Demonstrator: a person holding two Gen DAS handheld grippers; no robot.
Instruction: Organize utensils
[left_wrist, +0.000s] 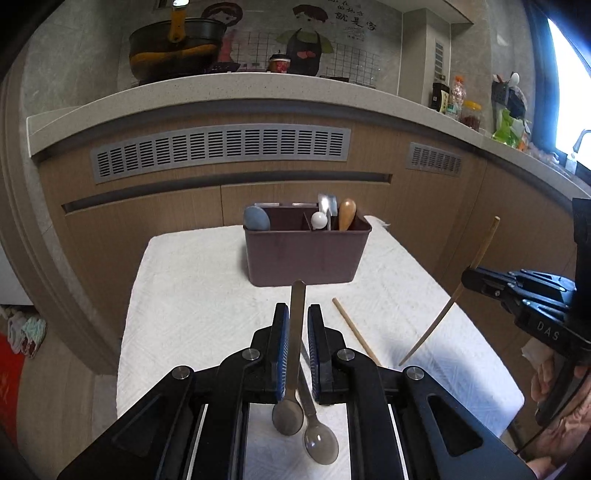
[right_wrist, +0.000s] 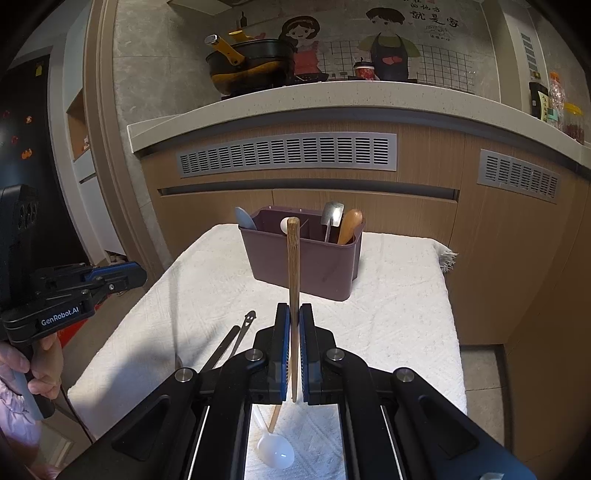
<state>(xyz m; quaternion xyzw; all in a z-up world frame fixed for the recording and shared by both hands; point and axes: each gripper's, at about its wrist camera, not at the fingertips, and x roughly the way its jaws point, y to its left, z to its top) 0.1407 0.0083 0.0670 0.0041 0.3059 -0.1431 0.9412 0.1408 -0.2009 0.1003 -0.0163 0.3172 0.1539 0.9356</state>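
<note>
Utensils sit partly sorted in a brown caddy (left_wrist: 306, 254) standing at the far edge of a white towel (left_wrist: 192, 295) that covers the work surface. Going left to right, its compartments hold one grey-blue spoon (left_wrist: 256, 218), one white round-ended utensil (left_wrist: 319, 220), one metal spatula (left_wrist: 328, 205) and one wooden handle (left_wrist: 347, 214), four in all. The left wrist view shows the left gripper (left_wrist: 295, 314) with its jaws clamped on the handle of a translucent grey spoon (left_wrist: 295, 332), bowl hanging toward the camera; a second grey spoon (left_wrist: 319, 441) lies on the towel just below it, near the near edge. To their right one chopstick (left_wrist: 354, 332) lies on the towel, and further right the right gripper (left_wrist: 476, 278) holds another chopstick (left_wrist: 476, 266), so two chopsticks are counted here. The right wrist view gives things the left view hides: a white plastic spoon (right_wrist: 275, 452) lying at the towel's near edge beneath the jaws, and two thin metal handles (right_wrist: 236, 339), one with a smiley cut-out, lying left of centre. There the right gripper (right_wrist: 294, 314) is closed tight on the upright wooden chopstick (right_wrist: 293, 266), whose tip overlaps the caddy (right_wrist: 317, 266). At the left edge a person's hand (right_wrist: 40, 373) grips the left gripper's handle.
</note>
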